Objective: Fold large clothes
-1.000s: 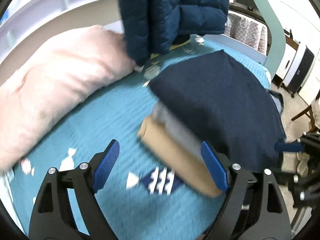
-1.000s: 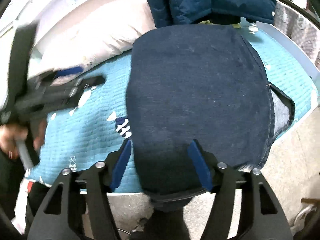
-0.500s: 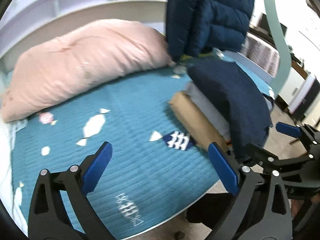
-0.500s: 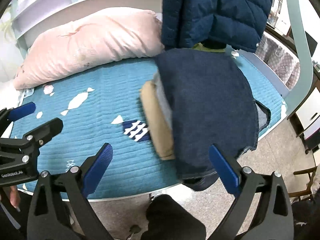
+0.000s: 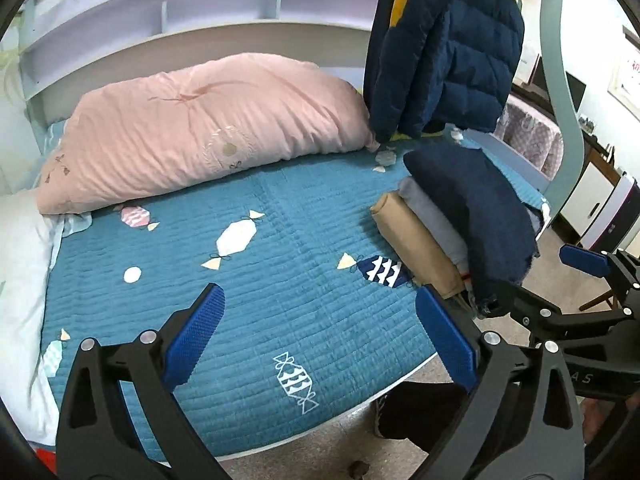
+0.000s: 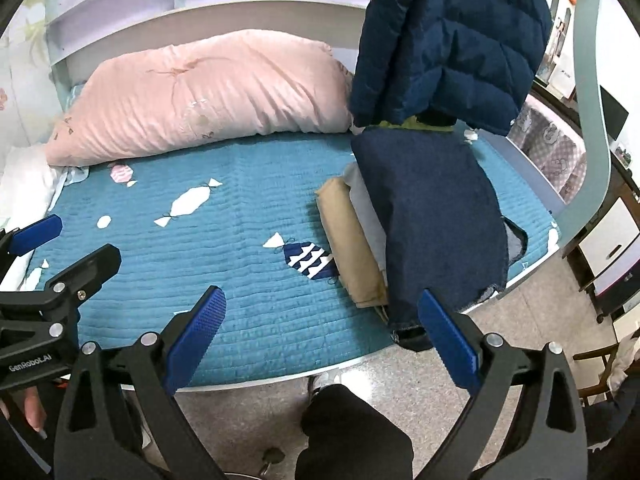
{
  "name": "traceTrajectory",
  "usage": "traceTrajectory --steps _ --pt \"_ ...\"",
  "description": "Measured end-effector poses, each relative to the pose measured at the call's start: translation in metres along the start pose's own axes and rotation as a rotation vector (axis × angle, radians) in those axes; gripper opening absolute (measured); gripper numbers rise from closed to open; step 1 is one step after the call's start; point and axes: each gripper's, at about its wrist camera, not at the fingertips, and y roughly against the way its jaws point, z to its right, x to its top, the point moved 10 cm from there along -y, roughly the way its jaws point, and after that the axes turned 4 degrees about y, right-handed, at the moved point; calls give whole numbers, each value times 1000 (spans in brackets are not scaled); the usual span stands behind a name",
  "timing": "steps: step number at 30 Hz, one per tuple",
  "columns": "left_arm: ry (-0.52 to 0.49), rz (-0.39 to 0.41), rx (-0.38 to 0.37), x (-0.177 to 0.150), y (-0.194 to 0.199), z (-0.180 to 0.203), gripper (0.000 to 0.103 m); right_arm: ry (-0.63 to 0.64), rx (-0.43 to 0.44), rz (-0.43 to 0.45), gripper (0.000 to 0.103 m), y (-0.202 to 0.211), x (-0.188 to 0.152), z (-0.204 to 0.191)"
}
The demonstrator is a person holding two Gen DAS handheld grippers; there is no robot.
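A folded dark navy denim garment (image 6: 436, 216) lies on top of a stack at the bed's right side, over a folded grey piece (image 5: 436, 216) and a folded tan piece (image 6: 352, 248). The stack also shows in the left wrist view (image 5: 476, 204). My left gripper (image 5: 320, 336) is open and empty, held back over the bed's front edge. My right gripper (image 6: 324, 336) is open and empty, held back off the front edge, below and left of the stack.
A teal quilted bed cover (image 5: 256, 264) with candy prints spans the bed. A pink duvet (image 5: 208, 128) lies along the back. A navy puffer jacket (image 6: 448, 44) hangs over the bed's back right. A white pillow (image 5: 20, 264) is at the left. Floor and furniture lie to the right.
Both grippers have pulled back from the stack toward the bed's front edge. The right gripper, which stood around the denim's near edge, has let go and opened wide.
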Motion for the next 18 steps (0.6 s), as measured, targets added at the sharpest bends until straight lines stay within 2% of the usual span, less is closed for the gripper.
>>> traceTrajectory --steps 7,18 --pt "19 54 9 -14 50 -5 97 9 14 40 93 38 -11 -12" --pt "127 206 152 -48 163 -29 98 96 131 177 93 123 -30 -56"
